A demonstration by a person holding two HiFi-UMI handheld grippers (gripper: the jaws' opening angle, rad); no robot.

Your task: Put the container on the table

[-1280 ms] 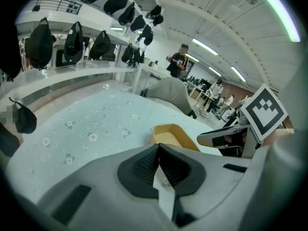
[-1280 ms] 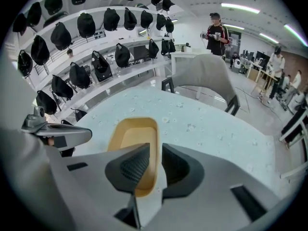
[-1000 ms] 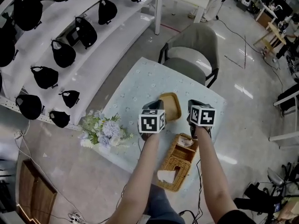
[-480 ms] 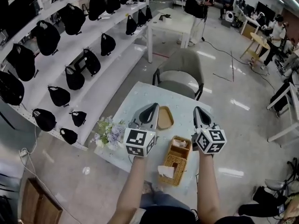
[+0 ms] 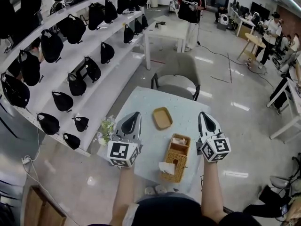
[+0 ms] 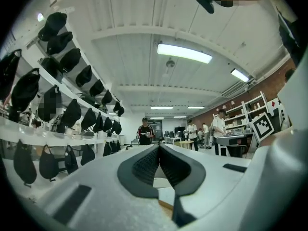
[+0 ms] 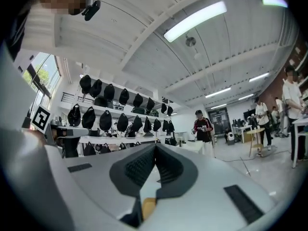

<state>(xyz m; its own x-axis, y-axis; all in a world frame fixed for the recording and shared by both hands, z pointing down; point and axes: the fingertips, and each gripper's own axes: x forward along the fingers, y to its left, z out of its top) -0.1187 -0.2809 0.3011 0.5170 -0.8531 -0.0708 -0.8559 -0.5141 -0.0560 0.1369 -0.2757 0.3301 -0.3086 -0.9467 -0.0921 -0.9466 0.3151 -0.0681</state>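
A rectangular wicker container (image 5: 176, 160) with white tissue in it stands on the pale blue table (image 5: 141, 140), near the front edge. A shallow wicker tray (image 5: 162, 117) lies farther back on the table. My left gripper (image 5: 135, 115) hangs over the table's left part, left of the tray, with its jaws shut on nothing. My right gripper (image 5: 203, 115) is at the table's right edge, also shut and empty. In the left gripper view the left gripper (image 6: 158, 146) points level into the room with its tips together, and in the right gripper view so does the right gripper (image 7: 155, 145). Neither touches the container.
A bunch of flowers (image 5: 107, 128) sits at the table's left edge. A grey chair (image 5: 176, 83) stands behind the table. White shelves (image 5: 89, 86) with several black bags run along the left. People (image 5: 190, 6) stand at tables in the background.
Both grippers have drawn back from the tray and apart, the left one leftward, the right one rightward. The head view has risen and now shows more of the room.
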